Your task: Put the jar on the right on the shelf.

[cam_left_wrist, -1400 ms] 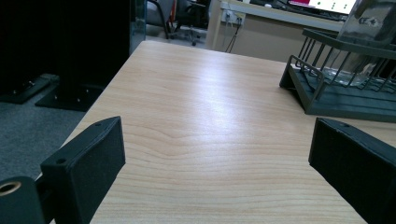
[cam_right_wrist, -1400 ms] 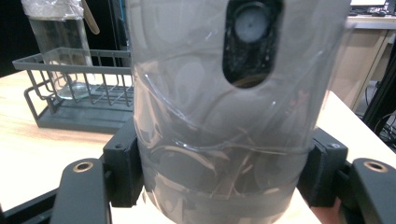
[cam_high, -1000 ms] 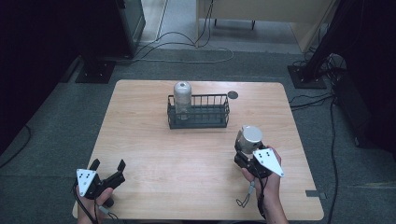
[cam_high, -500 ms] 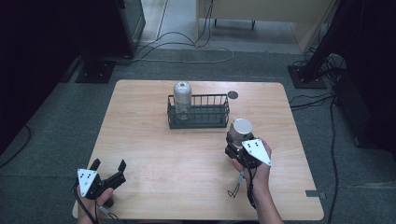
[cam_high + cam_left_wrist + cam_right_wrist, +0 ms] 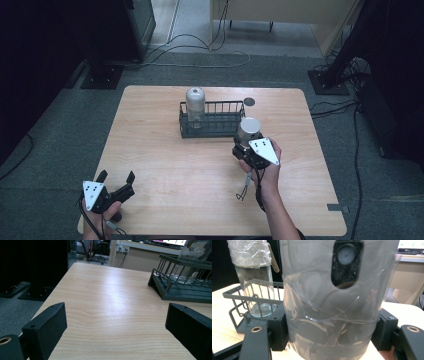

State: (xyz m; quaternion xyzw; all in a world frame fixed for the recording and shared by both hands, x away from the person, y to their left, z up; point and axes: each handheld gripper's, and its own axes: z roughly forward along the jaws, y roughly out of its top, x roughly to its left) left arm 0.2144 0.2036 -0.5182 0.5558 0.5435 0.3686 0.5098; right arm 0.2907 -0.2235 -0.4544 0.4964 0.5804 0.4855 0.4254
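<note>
One clear jar (image 5: 194, 106) standing inside the wire rack (image 5: 212, 126), at its left end. Second jar (image 5: 248, 131) clamped in right tongs (image 5: 245, 148), just beside rack's right end, not yet in. Left tongs (image 5: 117, 181) spread wide, holding nothing, well apart from rack on desk (image 5: 165, 165).

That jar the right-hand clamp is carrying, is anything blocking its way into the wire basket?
Nothing visible does. The jar, clamped in the right gripper, sits just outside the basket. Another jar fills the basket's left end; the right part looks free.

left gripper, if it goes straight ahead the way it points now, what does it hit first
Probably nothing at first: the open left gripper faces bare table. The wire basket, holding a clear bottle, lies ahead and to its right; depth is unclear, so it may pass beside it.
</note>
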